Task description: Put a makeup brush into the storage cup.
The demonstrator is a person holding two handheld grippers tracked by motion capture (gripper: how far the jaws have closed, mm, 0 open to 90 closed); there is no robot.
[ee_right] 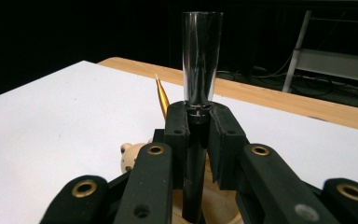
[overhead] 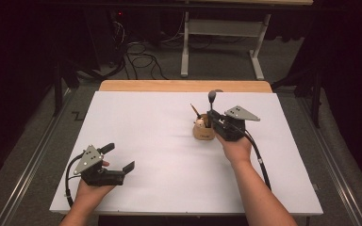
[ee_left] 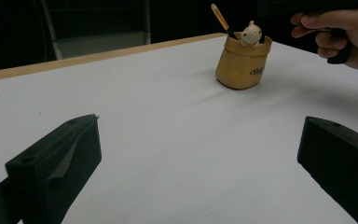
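High view: the white table [overhead: 169, 155] carries a tan pen holder [overhead: 203, 130] right of its middle, nearer the far edge than the near one.
Right gripper [overhead: 212, 114]: above the holder, fingers pinching a black pen [overhead: 211, 98] that stands upright with its clear cap on top.
Right gripper view: the pen [ee_right: 201, 60] sits clamped between the fingers, its lower end over the holder's mouth; a yellow pencil [ee_right: 162, 97] slants up just to its left.
Left gripper [overhead: 118, 162]: near the table's near left corner, fingers spread wide with nothing between them, well apart from the holder.
Open room: bare white surface on the left half and along the near edge.
In the way: the pencil [overhead: 195, 110] and a small bear figure [ee_left: 251, 33] already stand in the holder [ee_left: 242, 63], crowding its mouth.
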